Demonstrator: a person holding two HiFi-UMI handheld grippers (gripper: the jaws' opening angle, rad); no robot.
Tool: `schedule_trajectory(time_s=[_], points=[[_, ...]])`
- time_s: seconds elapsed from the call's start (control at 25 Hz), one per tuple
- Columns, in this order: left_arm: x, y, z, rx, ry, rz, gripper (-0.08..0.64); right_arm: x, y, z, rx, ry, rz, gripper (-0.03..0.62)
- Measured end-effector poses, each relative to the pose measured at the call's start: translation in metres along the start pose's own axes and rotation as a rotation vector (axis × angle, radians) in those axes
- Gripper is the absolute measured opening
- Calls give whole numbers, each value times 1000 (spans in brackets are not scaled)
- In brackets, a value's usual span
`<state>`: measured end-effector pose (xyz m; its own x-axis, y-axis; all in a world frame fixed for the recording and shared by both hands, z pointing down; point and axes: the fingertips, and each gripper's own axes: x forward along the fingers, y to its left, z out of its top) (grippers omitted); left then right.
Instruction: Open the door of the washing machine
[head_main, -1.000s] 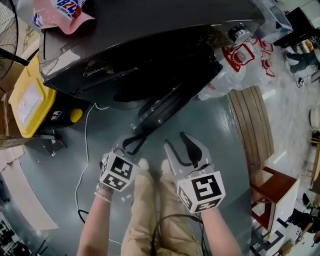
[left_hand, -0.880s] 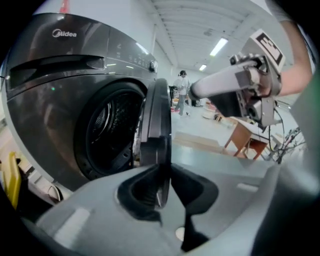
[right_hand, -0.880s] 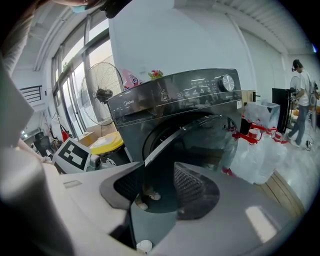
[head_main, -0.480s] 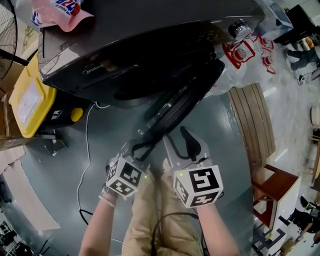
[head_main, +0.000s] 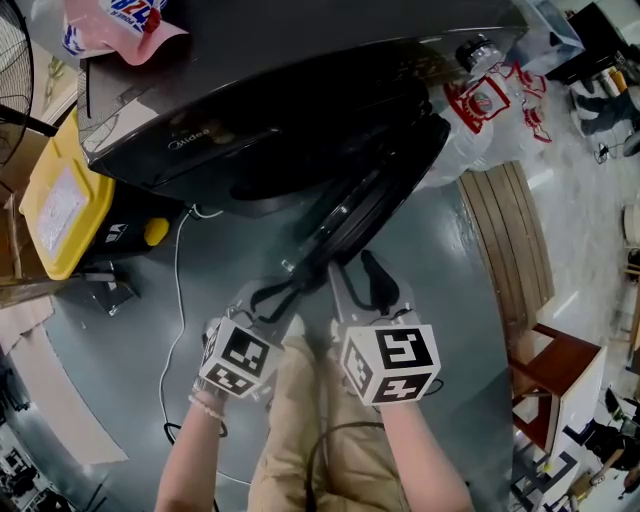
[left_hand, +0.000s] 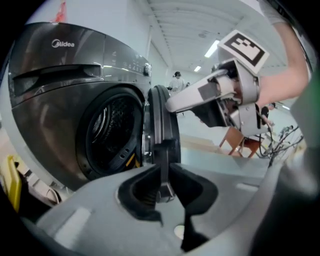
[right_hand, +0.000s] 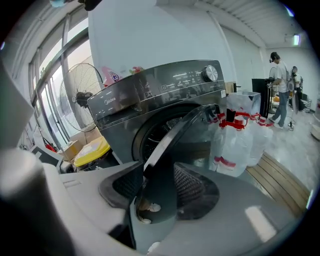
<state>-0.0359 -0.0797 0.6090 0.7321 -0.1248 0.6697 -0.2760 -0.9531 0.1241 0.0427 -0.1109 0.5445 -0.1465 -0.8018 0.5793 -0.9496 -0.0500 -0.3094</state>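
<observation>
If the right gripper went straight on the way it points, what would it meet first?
Probably the washing machine door: its edge stands between the open jaws of the right gripper.

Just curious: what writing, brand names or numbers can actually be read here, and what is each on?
"Midea": on the front panel of the washing machine, upper left.
Pink bag on top of the machine: blue and red print, cut off, unreadable.
White bags beside it: red print, too blurred.
Yellow box: white label, too small to read.
Control panel markings by the dial: too small.
</observation>
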Motion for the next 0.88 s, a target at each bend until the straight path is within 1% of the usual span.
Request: schedule_trajectory(time_s=[0.24, 0.4, 0.48, 0.56, 0.64, 0.72, 0.88], points=[[-14, 7, 0, 15, 14, 12, 49, -11, -8, -7, 39, -3, -34, 181], [-18, 4, 4, 18, 9, 19, 44, -24, -18, -13, 42, 3, -48, 176], [-17, 0, 9, 17, -1, 22, 39, -31, -23, -16, 40, 7, -53, 164], [-17, -2, 15, -3, -23, 26, 22, -39, -29, -20, 36, 10, -65, 152], [-16, -3, 21, -22, -43, 37, 9, -48, -35, -24, 23, 8, -88, 138], [-15, -5, 27, -25, -54, 46, -1, -58, -42, -28, 14, 6, -117, 107], [-9, -18, 35, -20, -62, 22, -5, -79, -64, -36, 52, 5, -176, 87]])
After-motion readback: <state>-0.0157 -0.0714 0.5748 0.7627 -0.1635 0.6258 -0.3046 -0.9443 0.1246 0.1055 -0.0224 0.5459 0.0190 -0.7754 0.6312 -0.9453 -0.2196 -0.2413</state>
